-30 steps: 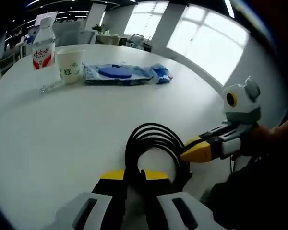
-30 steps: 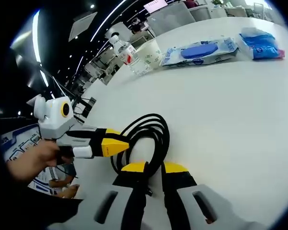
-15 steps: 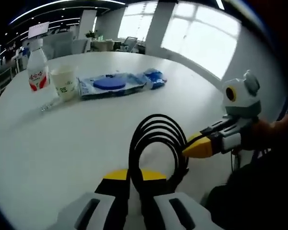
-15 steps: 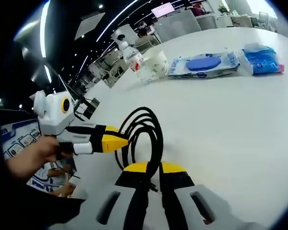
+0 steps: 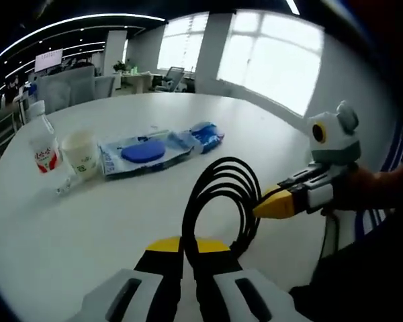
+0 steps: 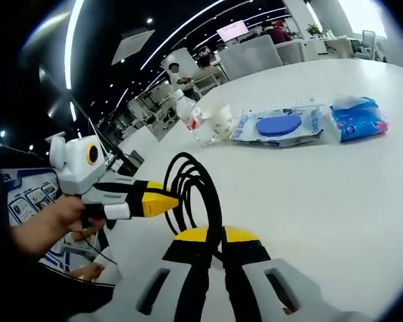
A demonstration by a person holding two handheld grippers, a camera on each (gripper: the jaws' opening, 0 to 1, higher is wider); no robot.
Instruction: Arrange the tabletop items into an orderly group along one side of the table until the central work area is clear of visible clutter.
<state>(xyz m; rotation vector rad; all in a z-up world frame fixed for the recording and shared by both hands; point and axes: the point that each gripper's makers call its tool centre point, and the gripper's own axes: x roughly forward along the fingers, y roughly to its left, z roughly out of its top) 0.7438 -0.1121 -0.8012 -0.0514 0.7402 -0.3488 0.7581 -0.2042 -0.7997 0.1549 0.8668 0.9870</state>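
1. Two claws, left claw (image 5: 185, 247) and right claw (image 6: 217, 236), both pinch one black cable coil (image 5: 221, 201) above the tabletop (image 5: 87, 221).
2. Bottle (image 5: 41, 142), cup (image 5: 80, 154), wipes pack (image 5: 141, 151) and blue packet (image 5: 205, 134) sit grouped far off; labels unreadable.

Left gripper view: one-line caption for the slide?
Both grippers, left gripper and right gripper, clamp a coiled black cable above the white table.
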